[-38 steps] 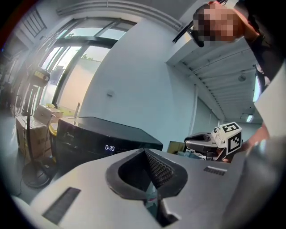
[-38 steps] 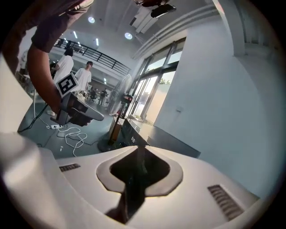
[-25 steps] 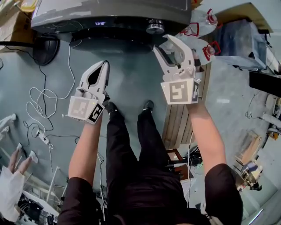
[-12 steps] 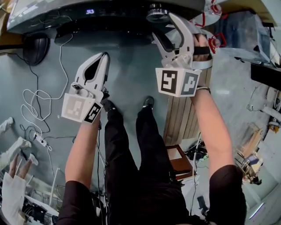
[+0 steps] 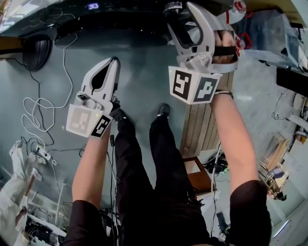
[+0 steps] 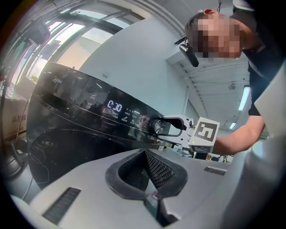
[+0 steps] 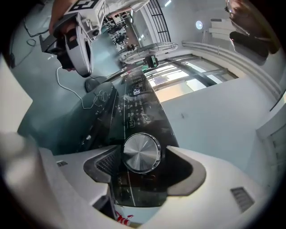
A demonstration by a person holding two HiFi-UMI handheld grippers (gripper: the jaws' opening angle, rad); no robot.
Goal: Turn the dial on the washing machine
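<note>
The washing machine (image 5: 130, 26) stood at the far side of the scene, its dark glossy control panel (image 6: 85, 107) facing the person. Judged from how things lay, the step in hand was the approach to the dial, with no turning yet begun. The right gripper (image 5: 180, 10) was up at the far right of the panel. Its jaws had just been opening and stood wide apart, with the dial (image 7: 141, 153) between them but not clamped. One pad lay just beside the knob's rim, perhaps touching it, and the other stood clear. The left gripper (image 5: 114, 62) hung nearer and to the left, well apart from the machine, its jaws together on nothing and taking no part. The next move would call for closing the right jaws squarely on the knob's rim. The wrist would then roll about the knob's own axis, kept centred so the pads would not slip on the smooth brushed metal. As for writing, the lit display (image 6: 114, 107), left of the dial, showed pale digits ending in 30; the first character could have been a 0 or a C. The brand mark (image 6: 59, 81) at the panel's far left end read "Midea". The small icons and labels round the display were too small to read. Some red print (image 7: 121, 220) at the near edge of the right gripper view was cut off and illegible.
</note>
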